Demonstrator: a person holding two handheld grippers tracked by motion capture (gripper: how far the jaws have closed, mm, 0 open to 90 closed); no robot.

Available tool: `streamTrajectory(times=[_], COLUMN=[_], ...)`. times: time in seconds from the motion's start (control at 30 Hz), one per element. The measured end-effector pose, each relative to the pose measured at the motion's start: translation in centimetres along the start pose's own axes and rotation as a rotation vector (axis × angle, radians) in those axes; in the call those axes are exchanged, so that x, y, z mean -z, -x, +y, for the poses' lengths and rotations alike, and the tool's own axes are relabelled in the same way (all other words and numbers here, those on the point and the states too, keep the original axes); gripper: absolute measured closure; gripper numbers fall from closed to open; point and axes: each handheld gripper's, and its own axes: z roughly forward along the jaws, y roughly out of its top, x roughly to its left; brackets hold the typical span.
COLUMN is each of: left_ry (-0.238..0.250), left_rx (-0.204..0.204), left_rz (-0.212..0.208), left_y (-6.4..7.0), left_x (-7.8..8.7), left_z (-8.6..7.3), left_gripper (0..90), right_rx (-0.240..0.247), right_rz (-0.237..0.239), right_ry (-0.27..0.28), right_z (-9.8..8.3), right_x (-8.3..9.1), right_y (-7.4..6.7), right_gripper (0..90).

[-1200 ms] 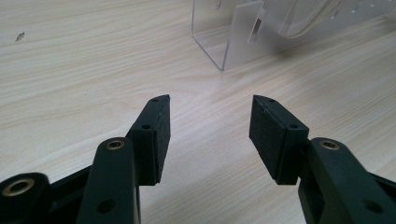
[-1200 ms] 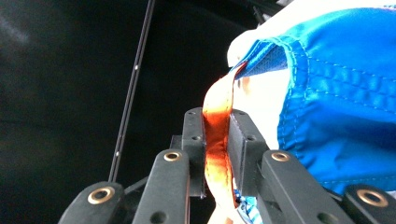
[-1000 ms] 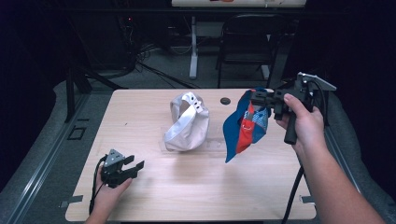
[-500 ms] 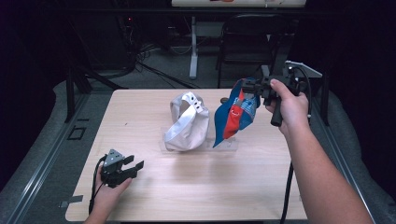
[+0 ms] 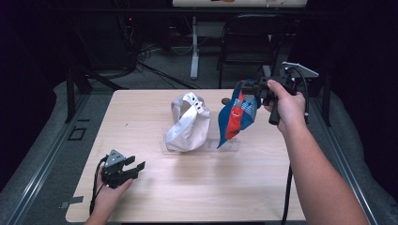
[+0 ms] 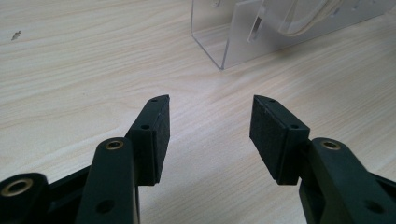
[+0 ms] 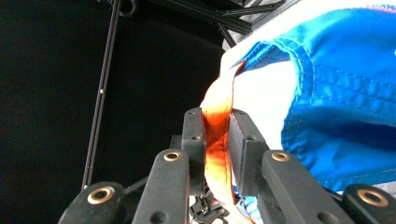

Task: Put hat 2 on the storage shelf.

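Right gripper pinches orange strap of blue bag, hanging below it. Left gripper spread, empty; clear stand ahead holds white bag.

Both grippers were black, with brass-ringed screw holes, ribbed pads, grey triangular top plates and trailing black cables.

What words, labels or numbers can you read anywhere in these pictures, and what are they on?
None can be read. The blue and red bag held by the right gripper carries a white pattern too blurred to tell as text. The white bag and the table show no lettering.
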Motion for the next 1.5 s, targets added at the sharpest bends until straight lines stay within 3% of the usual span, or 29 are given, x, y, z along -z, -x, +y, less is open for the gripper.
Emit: streamTrajectory(times=[0.2,0.47,0.7,1.5], left_ry=[-0.014,0.0,-0.003,0.002], left_rx=[-0.003,-0.005,-0.004,-0.004], left_rz=[-0.003,0.0,-0.001,-0.003], left_y=[0.0,0.0,0.0,0.0], left_x=[0.0,0.0,-0.1,-0.2], left_z=[0.0,0.0,0.0,0.0], left_gripper=[48.3,48.3,48.3,48.3], right_rx=[0.003,-0.002,-0.019,0.013], right_rz=[-0.003,-0.049,-0.055,-0.082], right_ry=[-0.005,-0.032,-0.042,-0.042], right_z=[-0.4,-0.8,-1.2,-1.7], right_x=[-1.0,-1.8,-2.1,-1.4], right_y=[0.3,2.0,3.4,3.5], right_gripper=[77.9,77.8,77.7,77.4])
